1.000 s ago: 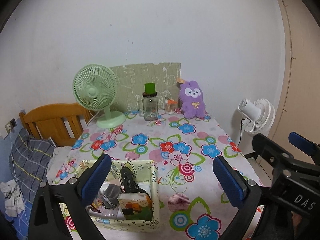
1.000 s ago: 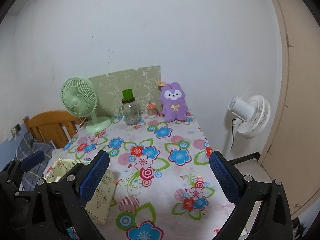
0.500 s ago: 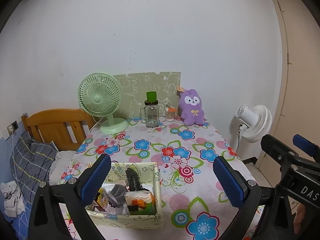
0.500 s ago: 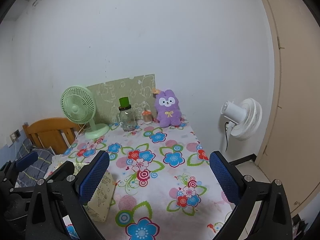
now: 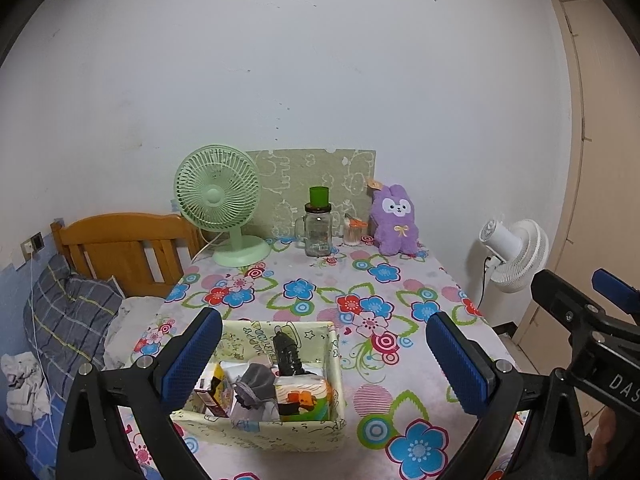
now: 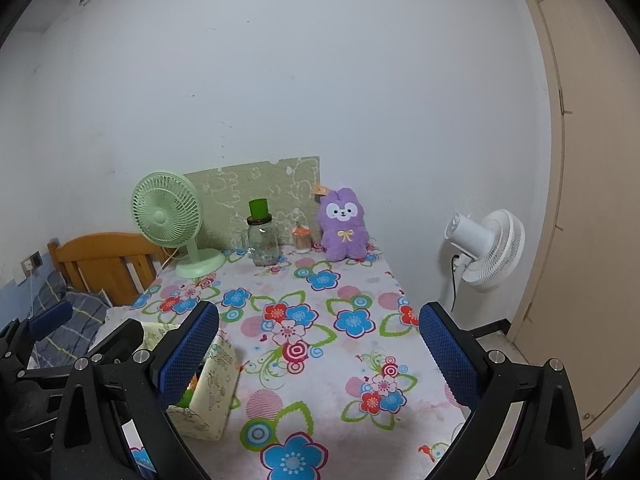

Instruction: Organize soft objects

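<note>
Both grippers spread wide and empty above the flowered table (image 5: 400, 364).

The left gripper (image 5: 324, 364) hangs over a pale fabric box (image 5: 260, 432) at the table's near edge, the right gripper (image 6: 318, 352) beside it over bare cloth. The purple plush rabbit (image 5: 394, 220) sits upright against the far wall, well apart from both, next to a small orange-topped jar (image 5: 353, 232), a glass jar (image 5: 318, 232) and a green fan (image 5: 218, 200). The box holds a tissue pack (image 5: 302, 398), grey cloth (image 5: 256, 380) and a dark object (hard to identify); the left finger covers its near corner.

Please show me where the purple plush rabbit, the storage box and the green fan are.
purple plush rabbit (image 6: 345, 229): right wrist view, belly.
storage box (image 5: 260, 435): left wrist view, front wall.
green fan (image 5: 218, 194): left wrist view, grille centre.
</note>
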Demonstrator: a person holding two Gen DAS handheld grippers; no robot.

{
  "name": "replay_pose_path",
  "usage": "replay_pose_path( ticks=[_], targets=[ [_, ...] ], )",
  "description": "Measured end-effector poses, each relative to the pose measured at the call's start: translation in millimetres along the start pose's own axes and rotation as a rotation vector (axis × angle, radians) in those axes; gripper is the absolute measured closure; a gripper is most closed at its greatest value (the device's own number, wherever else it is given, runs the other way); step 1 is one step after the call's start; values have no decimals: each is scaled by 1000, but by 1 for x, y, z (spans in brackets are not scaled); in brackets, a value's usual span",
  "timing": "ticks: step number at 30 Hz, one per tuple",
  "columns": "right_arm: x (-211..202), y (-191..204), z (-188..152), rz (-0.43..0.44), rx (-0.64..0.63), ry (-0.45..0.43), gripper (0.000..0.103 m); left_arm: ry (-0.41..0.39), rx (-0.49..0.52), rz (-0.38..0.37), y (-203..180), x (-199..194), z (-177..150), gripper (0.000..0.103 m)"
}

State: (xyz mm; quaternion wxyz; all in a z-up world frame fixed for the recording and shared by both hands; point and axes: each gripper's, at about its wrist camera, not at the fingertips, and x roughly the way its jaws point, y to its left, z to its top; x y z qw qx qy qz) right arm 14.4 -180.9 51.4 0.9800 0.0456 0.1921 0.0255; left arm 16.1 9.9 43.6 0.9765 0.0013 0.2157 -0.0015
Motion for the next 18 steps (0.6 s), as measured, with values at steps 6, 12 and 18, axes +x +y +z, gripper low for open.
replay_pose_path(
  ticks=[6,12,18],
  targets=[
    [-4,7,-1,3,-7,-5,2,-5,-9,15,6,-2,-1,0],
    [-4,9,-3,0,-10,1,2,-3,-15,27,10,-3,-4,0],
    [-1,9,-5,-2,-10,11,2,-7,-22,33,12,-3,-4,0]
  ],
)
